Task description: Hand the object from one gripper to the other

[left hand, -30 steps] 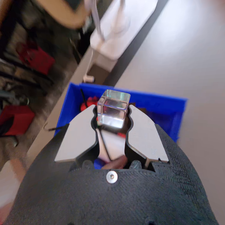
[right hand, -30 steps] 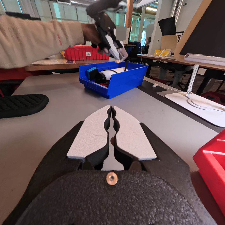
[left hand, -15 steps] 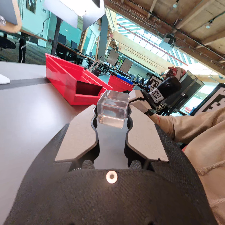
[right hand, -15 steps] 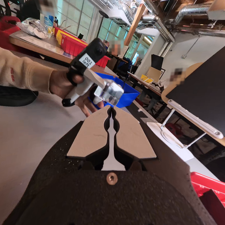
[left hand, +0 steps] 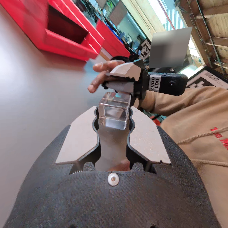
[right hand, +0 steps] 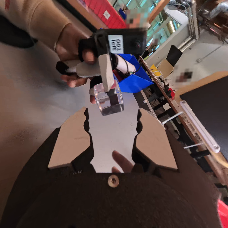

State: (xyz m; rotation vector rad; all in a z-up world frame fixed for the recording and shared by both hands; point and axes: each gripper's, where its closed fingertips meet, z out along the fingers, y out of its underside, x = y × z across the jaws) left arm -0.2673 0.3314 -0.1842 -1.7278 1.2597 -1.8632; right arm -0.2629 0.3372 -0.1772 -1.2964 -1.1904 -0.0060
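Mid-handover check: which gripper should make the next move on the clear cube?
Right. The right gripper is open, just short of the clear cube, which the left gripper clamps, so it only needs to advance and close.

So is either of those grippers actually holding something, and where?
Yes: the left gripper pinches a clear cube by two opposite side faces, at its fingertips. The right gripper is open and holds nothing.

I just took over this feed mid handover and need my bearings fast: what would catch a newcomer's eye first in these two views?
The clear cube, pinched at the fingertips of the left gripper and held in the air above the grey table. Just short of it, the right gripper is open, its fingers spread wider than the cube but not yet around it. Behind are a red bin and a blue bin.
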